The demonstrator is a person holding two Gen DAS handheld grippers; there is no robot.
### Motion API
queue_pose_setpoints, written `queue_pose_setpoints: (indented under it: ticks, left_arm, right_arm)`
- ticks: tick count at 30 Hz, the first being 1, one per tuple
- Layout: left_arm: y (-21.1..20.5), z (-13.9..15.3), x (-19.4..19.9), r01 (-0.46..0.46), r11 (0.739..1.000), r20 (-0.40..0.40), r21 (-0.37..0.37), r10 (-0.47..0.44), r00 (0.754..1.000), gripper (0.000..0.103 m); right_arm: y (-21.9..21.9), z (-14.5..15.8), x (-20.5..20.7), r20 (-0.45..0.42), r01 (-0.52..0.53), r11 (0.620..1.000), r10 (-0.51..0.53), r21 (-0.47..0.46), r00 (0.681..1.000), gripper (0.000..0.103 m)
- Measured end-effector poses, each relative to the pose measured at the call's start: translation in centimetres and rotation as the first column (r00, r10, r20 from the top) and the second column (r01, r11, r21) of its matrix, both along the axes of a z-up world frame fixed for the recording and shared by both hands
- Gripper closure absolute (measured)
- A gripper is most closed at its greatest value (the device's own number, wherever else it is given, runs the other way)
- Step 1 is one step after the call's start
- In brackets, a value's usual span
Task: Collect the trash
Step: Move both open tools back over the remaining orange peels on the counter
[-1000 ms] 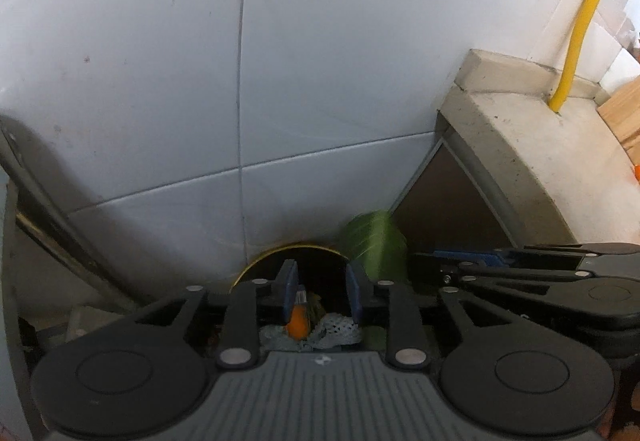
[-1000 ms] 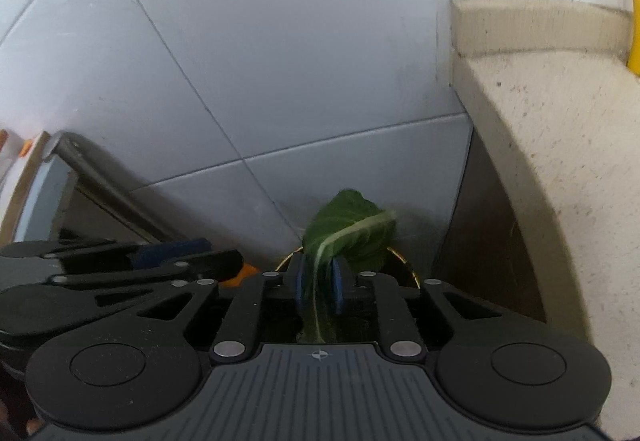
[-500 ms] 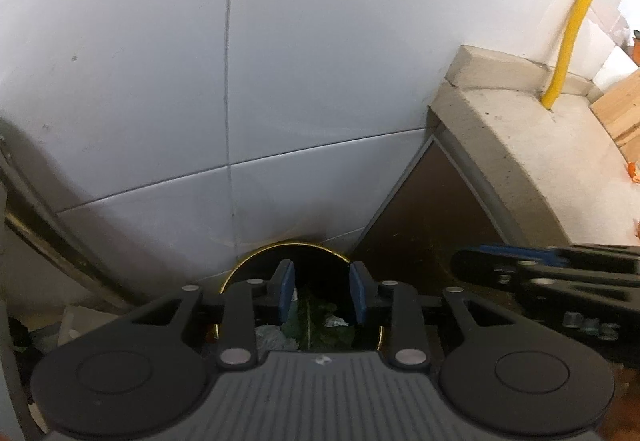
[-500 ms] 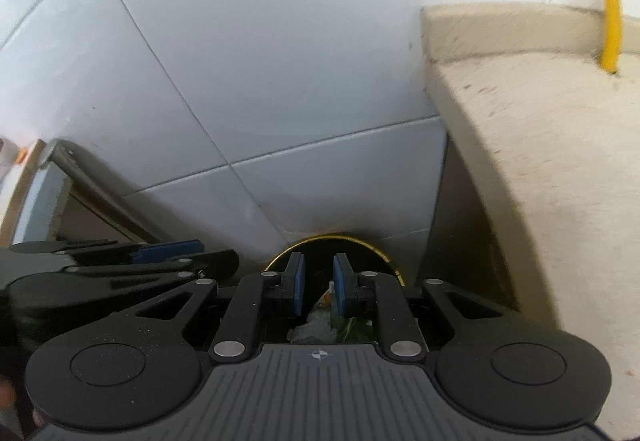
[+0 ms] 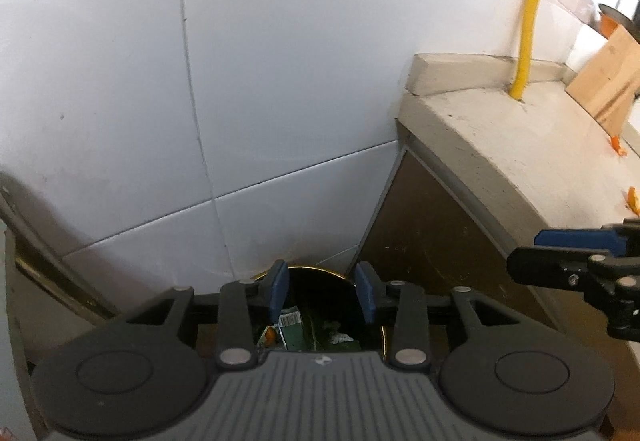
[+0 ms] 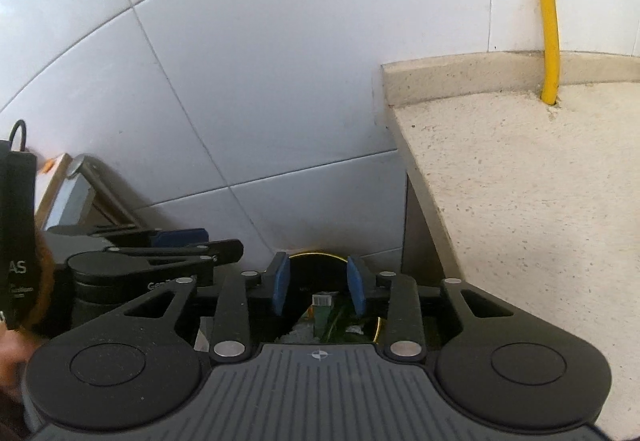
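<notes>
Left gripper (image 5: 322,291): poised over the bin, blue pads parted and spreading wider, nothing pinched between them.
Right gripper (image 6: 319,284): also above the bin, pads apart and widening, empty; seen from the left camera it juts in from the right edge, in front of the counter's near edge.
Bin (image 5: 368,283): dark, round, rimmed in gold, standing on the floor against the tiled wall, tucked beside the counter's brown side panel.
Trash (image 5: 310,333): already inside the bin, a green leaf, a green packet with a barcode label, scraps of white paper and a sliver of orange peel, lying well below both sets of pads.
Counter (image 6: 520,201): speckled beige stone, its left edge directly above the bin; orange scraps (image 5: 634,199) lie near its right edge.
Pipe (image 6: 548,13): yellow, rising from the counter's back edge up the wall.
Board (image 5: 604,81): wooden, propped at the counter's far right corner.
Wall (image 5: 240,81): pale glossy tiles, lightly marked, with some grime near the floor behind the bin.
</notes>
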State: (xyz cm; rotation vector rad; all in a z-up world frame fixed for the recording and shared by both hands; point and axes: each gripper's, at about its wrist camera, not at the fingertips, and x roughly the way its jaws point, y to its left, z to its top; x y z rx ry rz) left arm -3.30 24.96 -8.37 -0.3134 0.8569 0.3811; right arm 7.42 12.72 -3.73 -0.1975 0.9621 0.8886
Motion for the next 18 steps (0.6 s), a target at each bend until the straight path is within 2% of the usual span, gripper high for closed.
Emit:
queue_pose_setpoints:
  ticks: [9, 14, 18]
  left_arm:
    - [-1.9, 0.6, -0.1, 0.059, 0.995, 0.029, 0.079, -0.061, 0.998, 0.065]
    - [-3.4, 1.0, 0.0, 0.117, 0.984, 0.047, 0.133, -0.124, 0.991, 0.065]
    - [-4.3, 1.3, 0.0, 0.158, 0.973, 0.058, 0.169, -0.170, 0.984, 0.063]
  right_arm:
    - [-3.1, 1.6, -0.9, 0.029, 0.004, 1.000, -0.004, 0.028, 1.000, 0.056]
    - [-6.0, 2.3, -1.5, 0.052, 0.047, 0.998, -0.049, 0.041, 0.997, 0.053]
    - [-9.1, 3.1, -1.9, 0.121, 0.117, 0.992, -0.121, 0.040, 0.985, 0.051]
